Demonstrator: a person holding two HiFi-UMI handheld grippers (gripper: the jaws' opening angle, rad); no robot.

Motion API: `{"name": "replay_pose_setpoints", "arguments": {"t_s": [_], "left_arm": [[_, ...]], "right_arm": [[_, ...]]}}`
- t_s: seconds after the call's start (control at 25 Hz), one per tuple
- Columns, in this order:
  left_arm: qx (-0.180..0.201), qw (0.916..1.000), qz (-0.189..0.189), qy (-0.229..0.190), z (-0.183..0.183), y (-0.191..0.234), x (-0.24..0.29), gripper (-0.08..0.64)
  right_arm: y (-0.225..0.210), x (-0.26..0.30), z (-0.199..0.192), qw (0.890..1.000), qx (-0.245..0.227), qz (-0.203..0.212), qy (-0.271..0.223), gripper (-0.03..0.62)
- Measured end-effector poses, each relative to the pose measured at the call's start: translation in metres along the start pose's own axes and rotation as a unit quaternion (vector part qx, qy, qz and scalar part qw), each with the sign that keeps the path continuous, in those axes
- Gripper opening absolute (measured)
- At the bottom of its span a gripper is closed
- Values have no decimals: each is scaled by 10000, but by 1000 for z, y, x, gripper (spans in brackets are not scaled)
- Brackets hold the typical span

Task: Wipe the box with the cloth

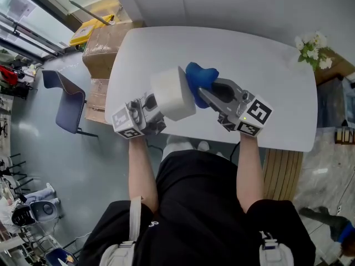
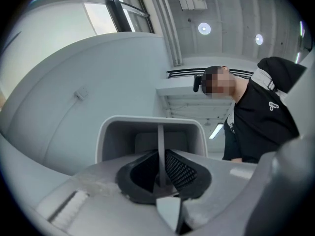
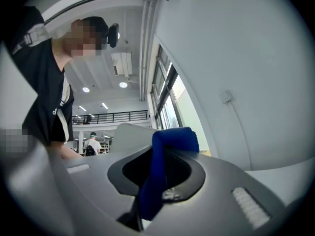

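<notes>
The left claw point(image 1: 158, 111) gripped a wall of the box point(image 1: 173, 93), holding it above the desk point(image 1: 260, 60). The right claw point(image 1: 203, 94), clamped on the cloth point(image 1: 201, 75), pressed it to the box's side. Wiping looked under way; the next move called for rubbing across that face.

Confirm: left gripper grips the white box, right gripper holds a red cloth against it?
The soft cloth is blue, not red; the right gripper view shows it. The left gripper grips the white open box, the right gripper holds the cloth against it.
</notes>
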State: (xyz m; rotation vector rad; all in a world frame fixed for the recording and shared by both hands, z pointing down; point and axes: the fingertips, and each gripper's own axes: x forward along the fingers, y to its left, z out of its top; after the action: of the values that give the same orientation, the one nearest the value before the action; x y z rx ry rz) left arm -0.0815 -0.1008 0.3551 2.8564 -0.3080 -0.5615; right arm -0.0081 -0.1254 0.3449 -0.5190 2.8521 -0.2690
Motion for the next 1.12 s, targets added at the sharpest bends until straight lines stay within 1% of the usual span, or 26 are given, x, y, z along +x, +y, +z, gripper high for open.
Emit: {"name": "replay_pose_setpoints", "arguments": {"t_s": [0.2, 0.4, 0.52, 0.64, 0.76, 0.88, 1.04, 1.12], "left_arm": [[9, 9987, 501, 28, -2, 17, -4, 46], [-11, 9956, 930, 119, -7, 32, -11, 46], [-1, 9929, 1140, 342, -14, 40, -14, 46], [37, 9900, 1251, 655, -23, 43, -17, 46], [99, 9860, 1319, 1013, -33, 45, -18, 46], [181, 9803, 1366, 1413, -46, 46, -17, 46], [336, 9694, 1356, 2020, -63, 48, -15, 46], [430, 9620, 1315, 2352, -73, 48, -14, 46]], "right_arm": [[15, 5, -5, 9989, 24, 431, 169, 54], [22, 4, -6, 9972, 127, 710, 187, 54], [25, 2, 1, 9960, 233, 866, 0, 54], [27, 0, 9, 9949, 316, 940, -199, 54], [25, -2, 16, 9945, 385, 892, -401, 54], [18, -7, 21, 9945, 437, 733, -600, 54], [8, -13, 25, 9953, 429, 452, -737, 54], [2, -15, 25, 9957, 422, 304, -760, 54]]}}
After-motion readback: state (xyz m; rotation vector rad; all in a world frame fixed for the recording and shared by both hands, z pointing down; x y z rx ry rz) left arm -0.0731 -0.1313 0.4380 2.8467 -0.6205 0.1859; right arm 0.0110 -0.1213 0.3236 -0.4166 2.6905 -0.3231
